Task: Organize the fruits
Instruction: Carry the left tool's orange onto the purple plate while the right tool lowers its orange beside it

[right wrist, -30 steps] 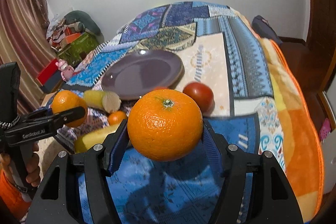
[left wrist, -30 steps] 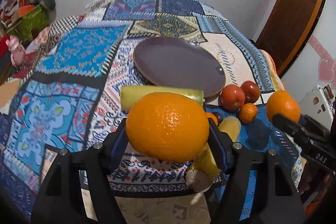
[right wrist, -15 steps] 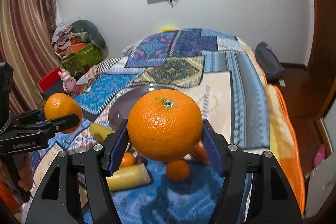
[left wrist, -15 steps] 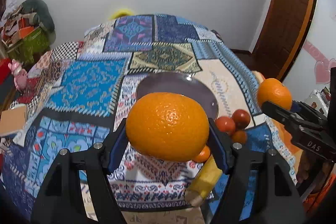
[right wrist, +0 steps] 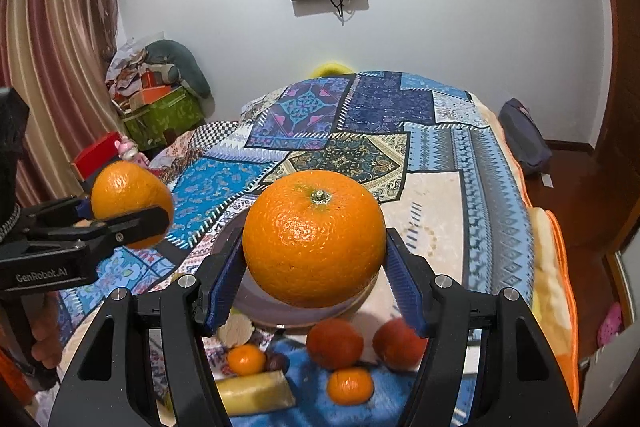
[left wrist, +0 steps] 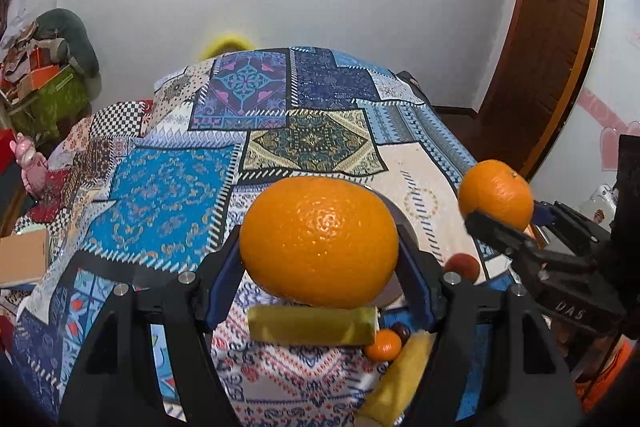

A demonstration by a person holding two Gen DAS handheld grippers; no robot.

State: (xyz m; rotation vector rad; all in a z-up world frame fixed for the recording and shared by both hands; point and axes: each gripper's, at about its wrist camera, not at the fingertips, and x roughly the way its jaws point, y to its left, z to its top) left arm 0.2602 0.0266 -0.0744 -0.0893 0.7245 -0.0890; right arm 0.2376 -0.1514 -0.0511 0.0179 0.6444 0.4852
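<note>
The purple plate (right wrist: pixel 256 301) on the patchwork quilt (left wrist: pixel 172 195) is taken as the landmark, and the scene is read from left to right.

To the left of the plate and raised above it, the left gripper (left wrist: pixel 320 251) is held closed around a large orange (left wrist: pixel 319 241); in the right wrist view that same orange (right wrist: pixel 130 201) is seen clamped at its widest girth, with a blue pad pressed against each flank. Directly over the near part of the plate, the right gripper (right wrist: pixel 314 247) is likewise closed on a second orange (right wrist: pixel 314 239), stem upward, well clear of the plate's surface.

Both oranges are judged to be fairly heavy for their size, firm under a slightly yielding, dimpled rind, and round enough to roll once released. A grip across the equator, as is held now, is judged the safest; squeezing harder would only bruise the peel.

On the quilt in front of the plate's near rim, a cut yellow-green piece (left wrist: pixel 312 325) is lying on its side, with a small mandarin (right wrist: pixel 246 359) and a dark round fruit (right wrist: pixel 278 361) just beside it. A long yellow piece (right wrist: pixel 254 393) is lying nearer the camera. Right of these, two red tomatoes (right wrist: pixel 335 343) are resting close together near the rim, with another small mandarin (right wrist: pixel 350 385) in front of them. The tomatoes are judged soft and thin-skinned, so a light hold across the middle would be called for.
</note>
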